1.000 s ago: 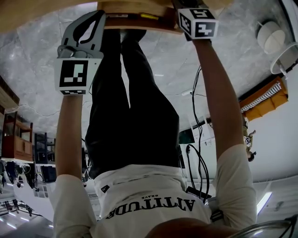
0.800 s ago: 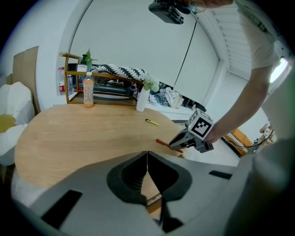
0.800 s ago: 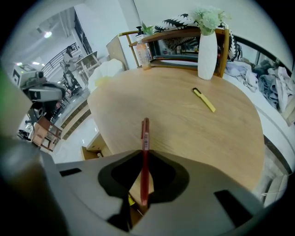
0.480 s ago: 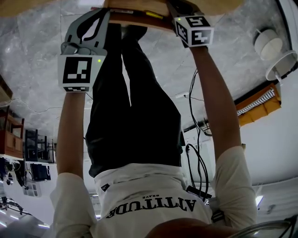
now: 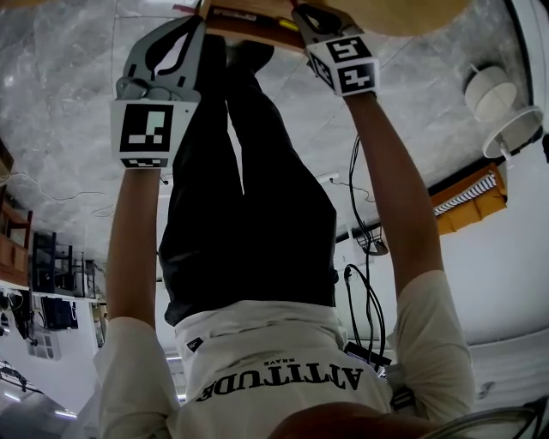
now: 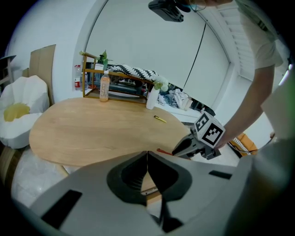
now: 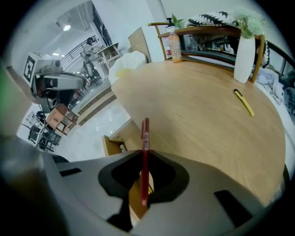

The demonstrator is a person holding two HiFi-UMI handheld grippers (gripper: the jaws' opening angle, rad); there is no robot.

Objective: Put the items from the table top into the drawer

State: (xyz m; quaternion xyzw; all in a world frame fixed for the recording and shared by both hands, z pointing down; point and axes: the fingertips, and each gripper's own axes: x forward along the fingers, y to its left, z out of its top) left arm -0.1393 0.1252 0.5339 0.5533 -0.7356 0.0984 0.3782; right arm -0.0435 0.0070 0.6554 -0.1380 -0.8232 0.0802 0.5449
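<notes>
My right gripper [image 7: 144, 162] is shut on a red pen [image 7: 145, 138] that stands up between its jaws. It hangs over the near edge of the round wooden table [image 7: 198, 110], above the open drawer [image 7: 119, 140] below that edge. A yellow pen [image 7: 244, 102] lies on the table top, also visible in the left gripper view [image 6: 160, 119]. My left gripper [image 6: 147, 159] is shut with nothing in it, near the table edge. In the head view the left gripper [image 5: 199, 24] and the right gripper [image 5: 302, 14] reach up to the drawer [image 5: 249, 15].
A white vase [image 7: 244, 53], an orange bottle [image 7: 174, 46] and a wooden shelf [image 6: 120, 80] stand at the table's far side. A white cushioned seat [image 6: 18, 110] is beside the table. Cables [image 5: 364, 249] and the person's legs [image 5: 249, 197] are below.
In the head view both grippers have moved toward the top edge, closer to the drawer. The right gripper has shifted left and rolled, still holding the red pen.
</notes>
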